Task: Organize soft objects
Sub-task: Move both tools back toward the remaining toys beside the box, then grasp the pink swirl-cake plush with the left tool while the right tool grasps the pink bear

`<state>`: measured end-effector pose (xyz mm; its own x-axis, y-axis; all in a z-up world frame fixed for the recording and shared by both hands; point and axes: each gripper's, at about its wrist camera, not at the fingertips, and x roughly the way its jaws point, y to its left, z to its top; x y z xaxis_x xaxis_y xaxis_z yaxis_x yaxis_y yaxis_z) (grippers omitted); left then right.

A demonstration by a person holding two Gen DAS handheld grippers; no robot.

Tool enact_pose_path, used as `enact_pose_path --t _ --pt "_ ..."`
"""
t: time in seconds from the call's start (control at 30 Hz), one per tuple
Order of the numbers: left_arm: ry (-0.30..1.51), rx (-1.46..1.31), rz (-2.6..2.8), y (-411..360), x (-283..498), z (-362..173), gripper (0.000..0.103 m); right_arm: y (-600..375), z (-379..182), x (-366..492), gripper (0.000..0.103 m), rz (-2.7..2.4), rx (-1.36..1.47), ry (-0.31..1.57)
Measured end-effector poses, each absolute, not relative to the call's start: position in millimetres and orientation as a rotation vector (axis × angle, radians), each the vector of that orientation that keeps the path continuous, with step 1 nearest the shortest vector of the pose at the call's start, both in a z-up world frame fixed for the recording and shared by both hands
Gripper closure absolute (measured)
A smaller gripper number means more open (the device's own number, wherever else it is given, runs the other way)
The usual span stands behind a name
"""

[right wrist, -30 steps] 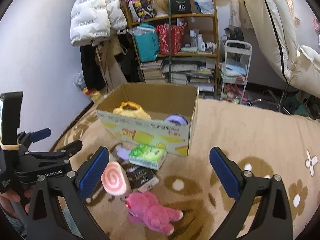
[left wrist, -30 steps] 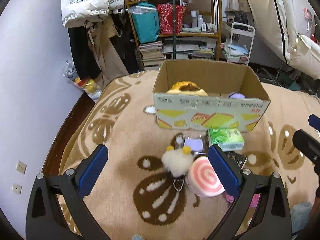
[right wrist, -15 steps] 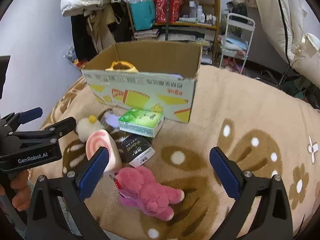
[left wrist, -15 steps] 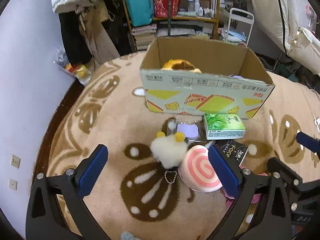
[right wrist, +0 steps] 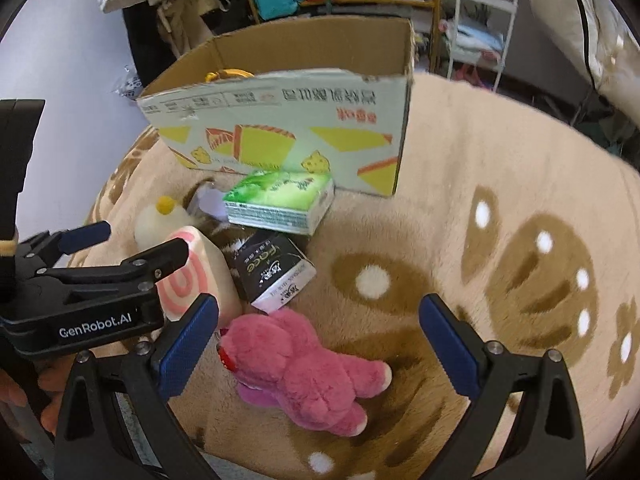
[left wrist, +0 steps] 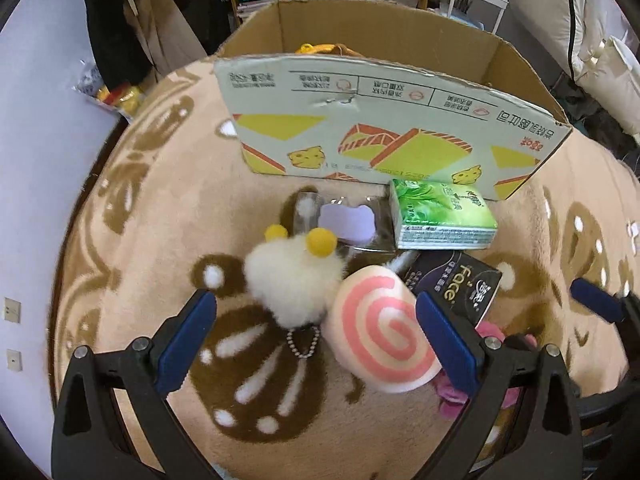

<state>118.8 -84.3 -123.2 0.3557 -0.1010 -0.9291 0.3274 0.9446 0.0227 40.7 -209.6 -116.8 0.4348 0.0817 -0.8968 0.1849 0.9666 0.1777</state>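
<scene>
"GenRobot.AI" on left tool [right wrist: 120, 256]; "Face" on black pack [left wrist: 456, 284]

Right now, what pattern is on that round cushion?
A pink spiral on cream, on the cushion; clearest in the left wrist view.

The open printed cardboard box [left wrist: 392, 136] stands at the back of the tan patterned blanket [left wrist: 160, 216]. Just before it lie the green tissue pack [left wrist: 440, 220] and, to its left, a clear-wrapped lilac item [left wrist: 347, 222]. Nearer sit the fluffy white pom-pom keychain [left wrist: 294, 280], the pink-swirl roll cushion [left wrist: 382, 334] beside it, and the black tissue pack [left wrist: 460, 284] to the right. The pink plush bear [right wrist: 304, 372] lies nearest, before the roll cushion.
</scene>
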Motion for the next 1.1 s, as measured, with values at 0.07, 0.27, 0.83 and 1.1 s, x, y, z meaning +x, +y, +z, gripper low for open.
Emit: enact_pose_path --t 0.07,0.27,0.83,1.1 --pt "1.18 0.219 -0.289 -87.6 121.1 -125.4 0.004 -208.0 -119.0 41.4 0.0 -0.064 0.258 1.131" --pt "1.221 0.206 -0.317 -93.5 125.2 -134.8 0.004 -200.3 -125.0 43.1 0.0 -0.045 0.236 1.156" --pt "1.325 0.176 -0.345 -90.6 133.0 -168.3 0.02 -170.1 -175.3 58.1 0.0 0.054 0.161 1.373" --pt "1.319 0.196 -0.35 -86.8 117.8 -165.7 0.048 -161.2 -183.0 64.0 0.014 0.065 0.144 1.381"
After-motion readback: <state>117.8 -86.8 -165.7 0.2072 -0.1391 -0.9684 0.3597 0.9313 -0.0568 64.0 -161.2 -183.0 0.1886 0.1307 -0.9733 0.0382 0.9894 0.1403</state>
